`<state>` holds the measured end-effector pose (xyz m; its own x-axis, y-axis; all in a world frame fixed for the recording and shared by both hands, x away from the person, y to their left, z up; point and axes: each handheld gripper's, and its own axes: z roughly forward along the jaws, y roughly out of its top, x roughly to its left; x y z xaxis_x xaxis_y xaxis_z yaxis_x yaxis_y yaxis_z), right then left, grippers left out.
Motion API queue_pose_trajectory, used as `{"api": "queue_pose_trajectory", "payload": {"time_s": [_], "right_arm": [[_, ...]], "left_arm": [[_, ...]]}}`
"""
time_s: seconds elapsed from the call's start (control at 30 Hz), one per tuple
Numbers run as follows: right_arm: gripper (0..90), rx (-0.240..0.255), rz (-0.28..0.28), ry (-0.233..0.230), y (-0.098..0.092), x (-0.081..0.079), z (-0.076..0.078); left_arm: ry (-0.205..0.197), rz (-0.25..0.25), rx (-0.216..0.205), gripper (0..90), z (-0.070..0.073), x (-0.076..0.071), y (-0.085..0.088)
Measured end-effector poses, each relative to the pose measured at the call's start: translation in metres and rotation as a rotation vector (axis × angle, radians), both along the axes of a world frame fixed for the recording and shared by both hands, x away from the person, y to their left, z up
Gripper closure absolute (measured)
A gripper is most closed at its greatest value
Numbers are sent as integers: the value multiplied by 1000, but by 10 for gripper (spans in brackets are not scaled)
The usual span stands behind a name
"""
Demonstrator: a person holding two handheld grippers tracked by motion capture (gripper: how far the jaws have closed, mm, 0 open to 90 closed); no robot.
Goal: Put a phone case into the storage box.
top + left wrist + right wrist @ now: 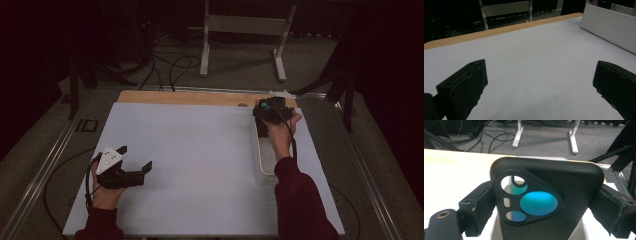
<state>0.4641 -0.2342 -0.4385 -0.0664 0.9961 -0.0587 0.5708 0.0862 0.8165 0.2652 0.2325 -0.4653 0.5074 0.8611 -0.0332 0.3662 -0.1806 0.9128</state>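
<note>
A black phone case with a three-cornered camera cutout that shows teal stands upright between the jaws of my right gripper, which is shut on its two long sides. In the high view the right gripper holds the case over the far end of a long clear bin at the table's right. My left gripper rests low at the near left of the white mat, open. Nothing lies between its jaws in the left gripper view.
The bin's white wall stands to the right of the left gripper. A wooden table edge runs along the far side of the mat. Beyond it are a metal stand and cables on the floor.
</note>
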Motion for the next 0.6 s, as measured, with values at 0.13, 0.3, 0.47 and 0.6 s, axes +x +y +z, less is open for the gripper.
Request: {"api": "queue_pose_trajectory", "payload": {"time_s": [0.13, 0.3, 0.47, 0.6], "right_arm": [[82, 20, 3, -4, -1, 0, 0], [82, 31, 10, -17, -4, -1, 3], [83, 48, 39, -31, -7, -5, 6], [83, 47, 71, -46, -8, -11, 11]], "left_arm": [[2, 1, -6, 0, 0, 0, 1], [1, -2, -5, 0, 0, 0, 0], [1, -4, -3, 0, 1, 0, 0], [1, -4, -4, 0, 1, 0, 0]]}}
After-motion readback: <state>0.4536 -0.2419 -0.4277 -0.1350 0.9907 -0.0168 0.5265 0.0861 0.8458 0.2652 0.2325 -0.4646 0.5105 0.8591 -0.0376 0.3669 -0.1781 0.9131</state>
